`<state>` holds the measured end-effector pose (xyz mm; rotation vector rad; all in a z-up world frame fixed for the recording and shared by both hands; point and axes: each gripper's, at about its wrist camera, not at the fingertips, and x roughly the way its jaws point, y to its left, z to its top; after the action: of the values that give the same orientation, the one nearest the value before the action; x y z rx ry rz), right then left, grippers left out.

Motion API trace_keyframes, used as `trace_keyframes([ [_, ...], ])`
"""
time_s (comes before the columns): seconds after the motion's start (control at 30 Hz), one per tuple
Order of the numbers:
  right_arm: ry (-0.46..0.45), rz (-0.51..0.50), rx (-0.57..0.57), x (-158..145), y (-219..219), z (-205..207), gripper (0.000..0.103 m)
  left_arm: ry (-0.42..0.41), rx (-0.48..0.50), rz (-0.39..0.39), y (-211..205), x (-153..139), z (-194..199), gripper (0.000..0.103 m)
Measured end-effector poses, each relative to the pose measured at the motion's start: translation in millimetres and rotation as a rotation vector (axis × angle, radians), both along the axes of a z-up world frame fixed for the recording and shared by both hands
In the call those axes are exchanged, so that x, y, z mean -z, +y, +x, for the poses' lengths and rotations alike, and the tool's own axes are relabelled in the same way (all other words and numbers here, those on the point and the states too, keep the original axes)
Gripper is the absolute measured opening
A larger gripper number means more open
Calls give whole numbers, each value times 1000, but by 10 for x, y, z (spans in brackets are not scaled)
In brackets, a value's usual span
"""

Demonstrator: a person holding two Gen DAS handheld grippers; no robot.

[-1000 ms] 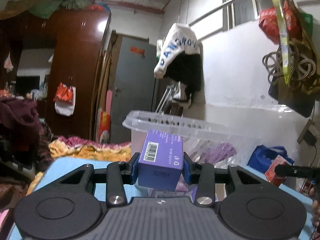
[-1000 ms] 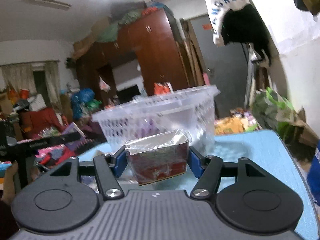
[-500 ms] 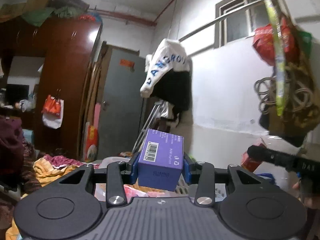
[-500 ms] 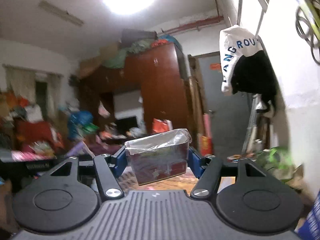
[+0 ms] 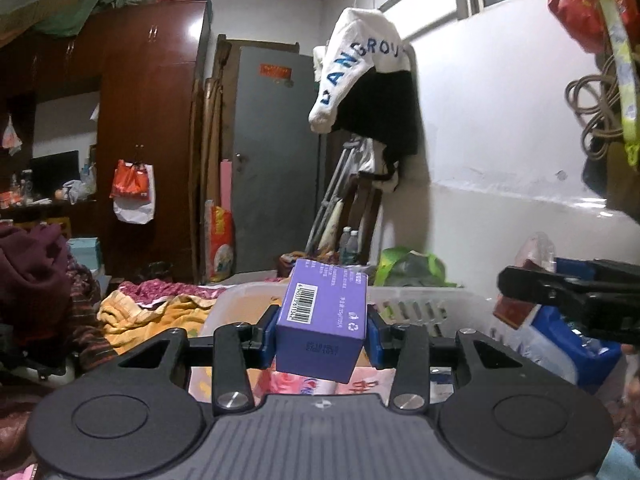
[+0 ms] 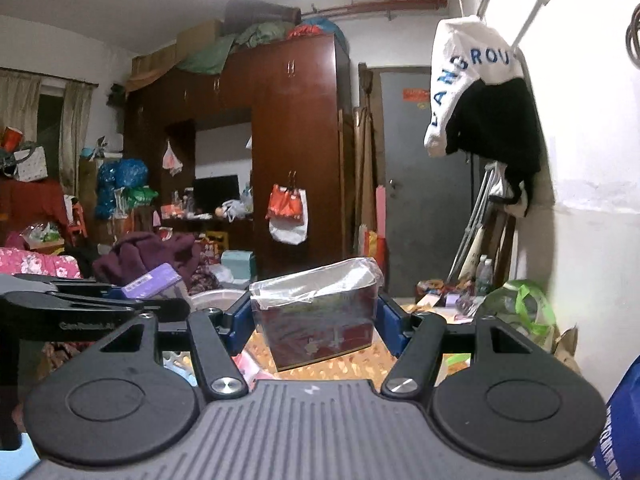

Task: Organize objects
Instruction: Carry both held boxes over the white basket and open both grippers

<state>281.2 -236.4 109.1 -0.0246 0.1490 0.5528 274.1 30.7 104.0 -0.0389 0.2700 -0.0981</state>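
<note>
Both clamped: left tongs [image 5: 321, 332] on purple box [image 5: 325, 306], right tongs [image 6: 316, 320] on wrapped red box [image 6: 320, 334]; basket [image 5: 416, 294] half-hidden.

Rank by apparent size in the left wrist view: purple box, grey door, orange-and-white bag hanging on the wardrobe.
1. grey door
2. purple box, though it sits right at the camera, so its true size is surely smaller than it looks
3. orange-and-white bag

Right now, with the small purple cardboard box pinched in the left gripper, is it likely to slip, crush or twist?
The small purple cardboard box looks stiff: its faces stay flat between the left gripper pads. It probably weighs little for its size. It sits tilted, gripped near its lower part, and the jaws have just been opening, so it may pivot or slide.
</note>
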Motion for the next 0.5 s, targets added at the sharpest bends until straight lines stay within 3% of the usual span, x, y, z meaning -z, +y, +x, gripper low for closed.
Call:
trace_keyframes([
  [0.03, 5, 1, -7, -7, 7, 12, 71, 9, -19, 13, -29, -7, 35, 65],
  [0.1, 6, -1, 20, -3, 25, -12, 103, 36, -64, 45, -75, 5, 64, 82],
  [0.23, -46, 12, 25, -21, -29, -139, 103, -32, -27, 116, -156, 10, -182, 82],
  [0.4, 62, 85, 12, 56, -178, -357, 103, -40, -19, 95, -203, 82, -550, 82],
  [0.5, 97, 59, 0, 245, -228, -615, 103, 1, -39, 84, -250, 222, -775, 82],
])
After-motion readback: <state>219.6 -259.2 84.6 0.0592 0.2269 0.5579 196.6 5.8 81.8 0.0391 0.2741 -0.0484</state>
